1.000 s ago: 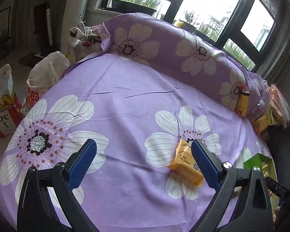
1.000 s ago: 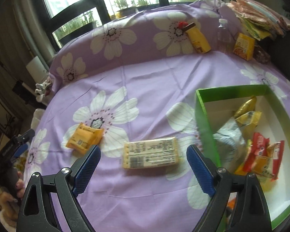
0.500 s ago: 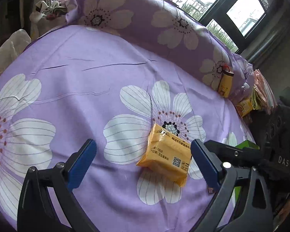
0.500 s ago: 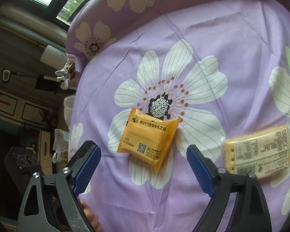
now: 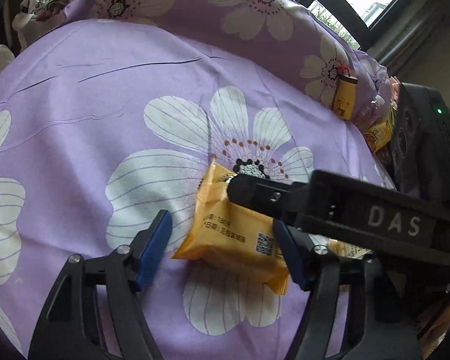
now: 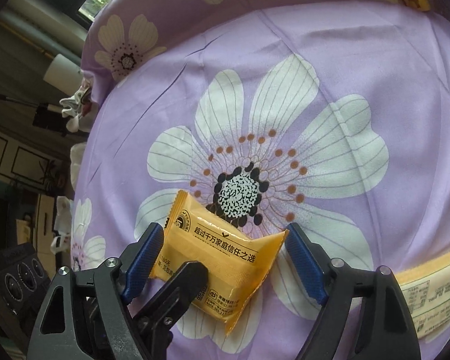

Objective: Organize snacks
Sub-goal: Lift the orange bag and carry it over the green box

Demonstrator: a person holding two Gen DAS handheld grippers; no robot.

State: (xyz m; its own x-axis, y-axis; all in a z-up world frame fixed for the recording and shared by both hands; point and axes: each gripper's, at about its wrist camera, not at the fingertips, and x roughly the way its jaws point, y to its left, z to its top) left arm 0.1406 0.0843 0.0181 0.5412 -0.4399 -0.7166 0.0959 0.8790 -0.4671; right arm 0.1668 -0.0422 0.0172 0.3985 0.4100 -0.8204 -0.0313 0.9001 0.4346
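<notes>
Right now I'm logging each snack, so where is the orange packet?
The orange packet lies on the purple floral sheet, at the lower edge of a big white flower, between both closing claws, with the pale yellow cracker pack to its right.

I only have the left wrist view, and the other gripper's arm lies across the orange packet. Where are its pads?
Observer: In the right wrist view the right gripper straddles the orange packet, one blue pad close at each side, jaws closing.
Operator: Is my gripper in its way?
Observer: Yes. One finger of the left gripper lies over the packet's near half, between the right pads. The left jaws are closing too, with the packet between them.
Operator: Anything else close by?
Observer: A pale yellow cracker packet lies on the floral sheet to the right, apart from the orange one.
</notes>
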